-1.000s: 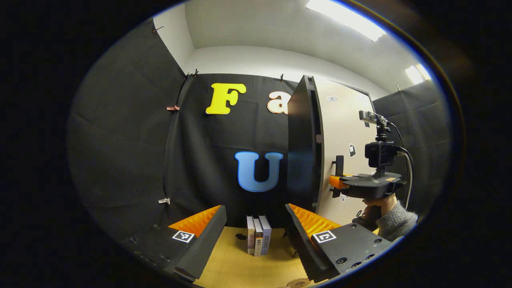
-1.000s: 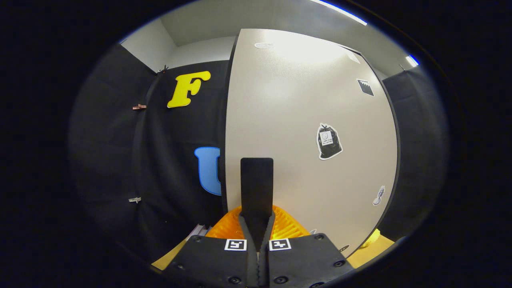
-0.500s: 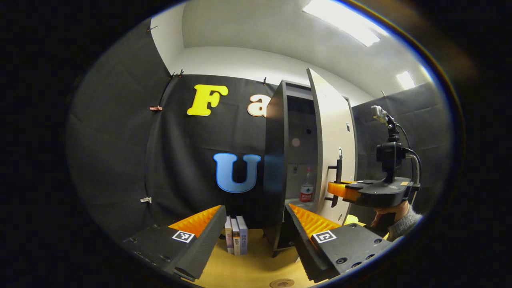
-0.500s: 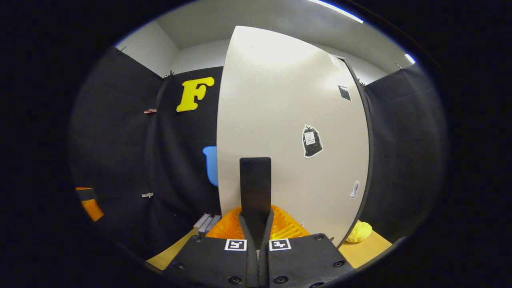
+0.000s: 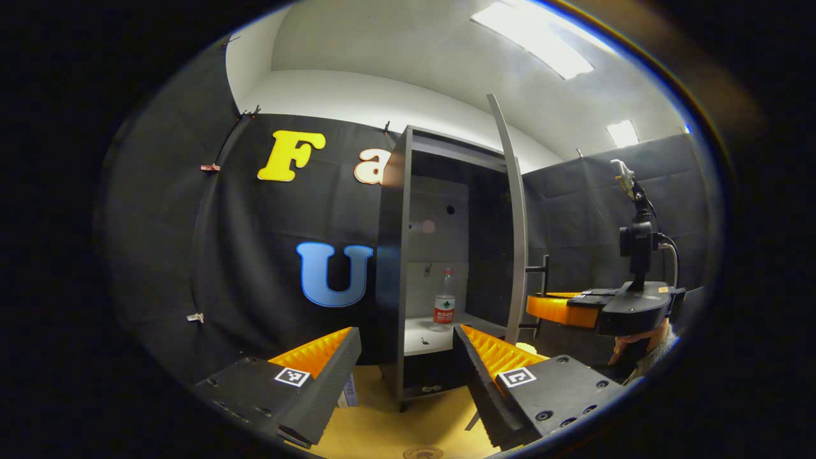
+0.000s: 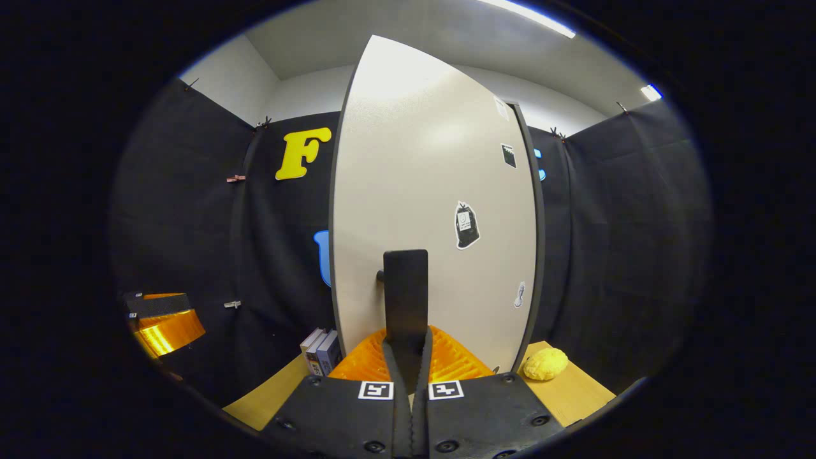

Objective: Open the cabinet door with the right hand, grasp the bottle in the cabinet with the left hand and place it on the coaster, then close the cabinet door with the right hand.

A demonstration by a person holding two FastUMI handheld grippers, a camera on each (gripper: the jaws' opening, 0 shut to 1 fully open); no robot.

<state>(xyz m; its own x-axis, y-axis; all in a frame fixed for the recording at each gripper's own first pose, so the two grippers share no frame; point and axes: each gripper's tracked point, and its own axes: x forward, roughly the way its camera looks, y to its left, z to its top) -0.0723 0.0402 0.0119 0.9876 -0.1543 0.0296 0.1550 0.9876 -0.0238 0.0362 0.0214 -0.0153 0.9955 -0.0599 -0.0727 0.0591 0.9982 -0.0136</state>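
Between your right hand-held gripper (image 6: 408, 357) fingers sits the door handle (image 6: 405, 290), clamped tight; your left hand-held gripper (image 5: 405, 357) gapes empty. Beyond it, the bottle (image 5: 444, 305) stands upright on the cabinet shelf (image 5: 421, 335). Release early and the door (image 6: 433, 210) could swing back, blocking your reach.

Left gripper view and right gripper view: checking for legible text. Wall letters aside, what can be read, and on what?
Bottle label: too small to read.
Door stickers: too small to read.
Books, spines: blurred.
No text is legible.
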